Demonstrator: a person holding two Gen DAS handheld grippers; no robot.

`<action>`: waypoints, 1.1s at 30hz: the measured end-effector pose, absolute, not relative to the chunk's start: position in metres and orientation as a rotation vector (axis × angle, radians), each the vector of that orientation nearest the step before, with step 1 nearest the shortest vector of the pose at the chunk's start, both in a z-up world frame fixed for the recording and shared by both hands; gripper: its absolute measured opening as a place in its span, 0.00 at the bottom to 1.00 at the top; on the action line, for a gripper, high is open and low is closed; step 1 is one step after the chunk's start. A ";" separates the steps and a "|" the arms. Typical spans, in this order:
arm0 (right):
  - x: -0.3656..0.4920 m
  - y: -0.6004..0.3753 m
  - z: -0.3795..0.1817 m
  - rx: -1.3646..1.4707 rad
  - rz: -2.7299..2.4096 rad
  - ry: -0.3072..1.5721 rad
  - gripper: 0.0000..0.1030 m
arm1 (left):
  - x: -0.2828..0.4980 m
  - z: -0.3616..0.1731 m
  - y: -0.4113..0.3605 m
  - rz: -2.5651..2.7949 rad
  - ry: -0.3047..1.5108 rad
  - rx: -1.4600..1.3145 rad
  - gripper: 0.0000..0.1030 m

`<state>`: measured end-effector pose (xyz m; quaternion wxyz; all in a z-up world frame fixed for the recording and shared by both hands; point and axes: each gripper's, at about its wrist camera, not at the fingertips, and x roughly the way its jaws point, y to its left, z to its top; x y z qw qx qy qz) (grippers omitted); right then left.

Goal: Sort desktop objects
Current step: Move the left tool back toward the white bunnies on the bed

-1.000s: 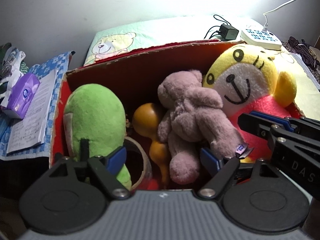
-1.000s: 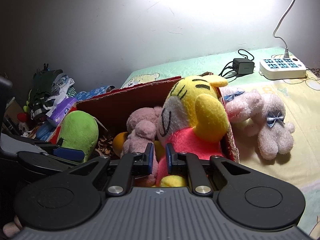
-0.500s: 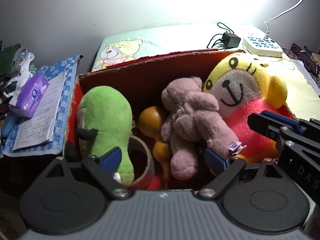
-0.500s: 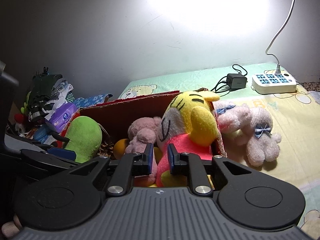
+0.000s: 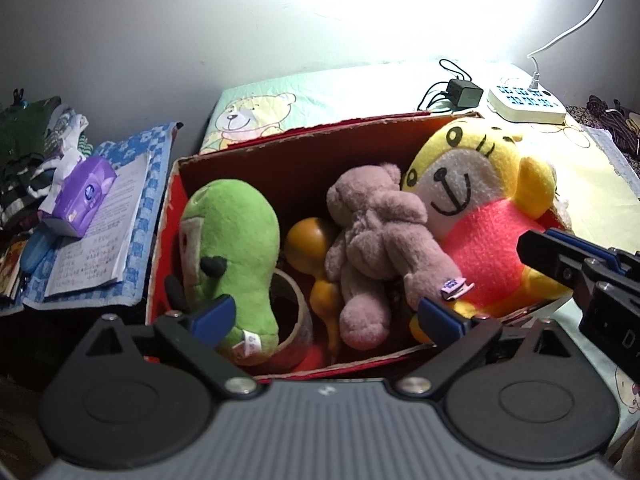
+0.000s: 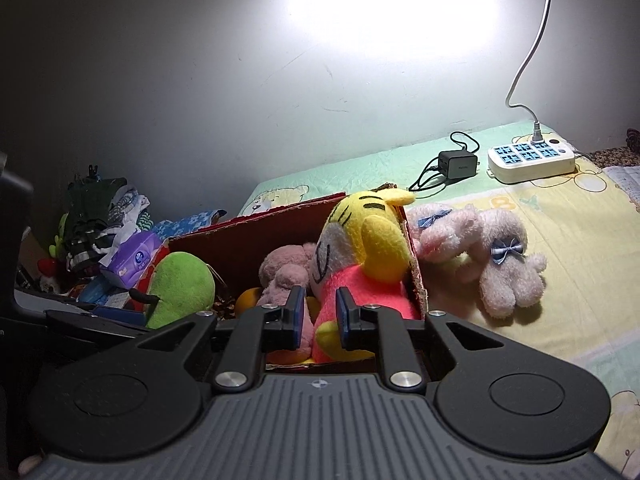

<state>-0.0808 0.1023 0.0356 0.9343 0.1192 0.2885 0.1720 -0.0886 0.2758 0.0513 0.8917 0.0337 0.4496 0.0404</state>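
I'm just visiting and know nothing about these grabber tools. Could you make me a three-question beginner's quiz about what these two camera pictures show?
1. True or false: the green plush toy lies inside the red cardboard box.
2. Which soft toy lies outside the box, on the bedsheet? A) the yellow plush tiger B) the pink plush rabbit C) the brown teddy bear
3. Fill in: the fingers of the left gripper are spread wide, so it is ____, while the right gripper has only a narrow gap.

Key
1. True.
2. B. It lies just past the box's right wall.
3. Open, and holding nothing.
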 end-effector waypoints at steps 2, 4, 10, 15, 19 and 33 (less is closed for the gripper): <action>-0.082 0.100 0.036 0.253 0.360 0.588 0.18 | -0.089 0.052 0.274 0.095 0.931 0.077 0.96; -0.083 0.099 0.036 0.252 0.370 0.588 0.18 | -0.090 0.053 0.271 0.108 0.933 0.081 0.96; -0.078 0.088 0.038 0.237 0.432 0.595 0.18 | -0.091 0.056 0.262 0.163 0.933 0.066 0.96; -0.073 0.069 0.040 0.248 0.495 0.604 0.18 | -0.094 0.064 0.245 0.213 0.912 0.067 0.96; -0.069 0.046 0.044 0.269 0.532 0.595 0.19 | -0.093 0.073 0.225 0.242 0.889 0.061 0.96; -0.048 -0.052 0.033 0.330 0.498 0.640 0.19 | -0.085 0.086 0.131 0.183 0.812 0.054 0.96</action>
